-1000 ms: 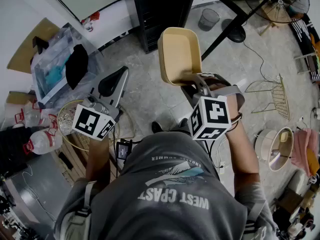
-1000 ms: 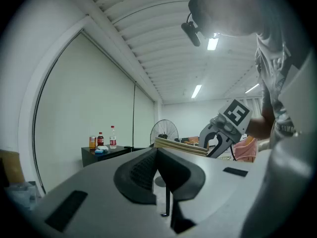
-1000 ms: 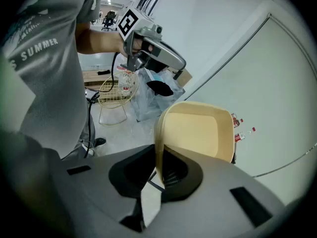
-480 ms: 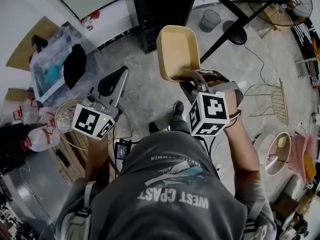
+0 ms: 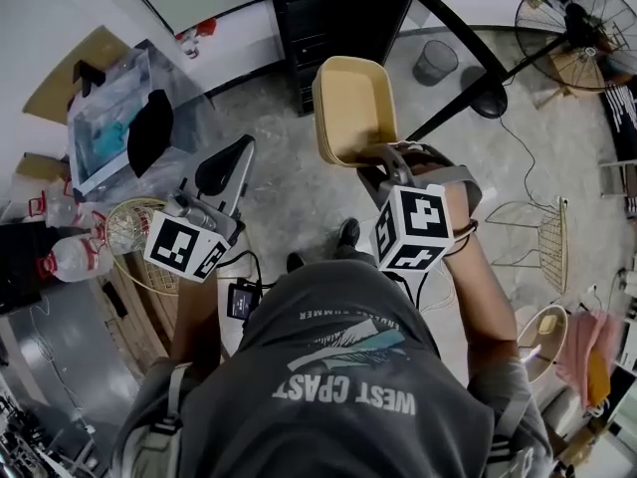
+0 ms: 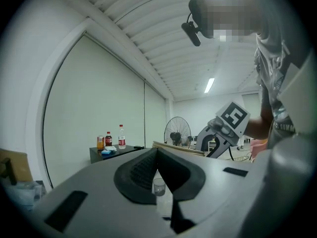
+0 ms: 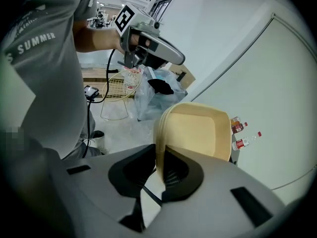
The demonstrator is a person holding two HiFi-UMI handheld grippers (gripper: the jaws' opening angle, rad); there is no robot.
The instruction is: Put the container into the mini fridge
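Note:
A tan, shallow plastic container (image 5: 353,108) is held up on edge over the floor, its hollow side facing me. My right gripper (image 5: 383,162) is shut on its near rim. In the right gripper view the container (image 7: 198,130) rises from between the pads, with the right gripper (image 7: 159,167) clamped on its thin wall. My left gripper (image 5: 227,162) hangs to the left, shut and empty; the left gripper (image 6: 154,155) has its pads together. A black cabinet (image 5: 328,18), possibly the mini fridge, stands ahead, with bottles (image 6: 121,135) on top.
A standing fan (image 5: 572,13) and a grey bin (image 5: 435,63) are at the far right. A clear bag with dark cloth (image 5: 119,118), a round wire basket (image 5: 129,232) and water bottles (image 5: 70,257) lie at the left. A gold wire frame (image 5: 542,237) sits at the right.
The person has stepped forward, so the floor and the things around have slid down and back in the head view. Both grippers keep their pose, and the container stays in the right one.

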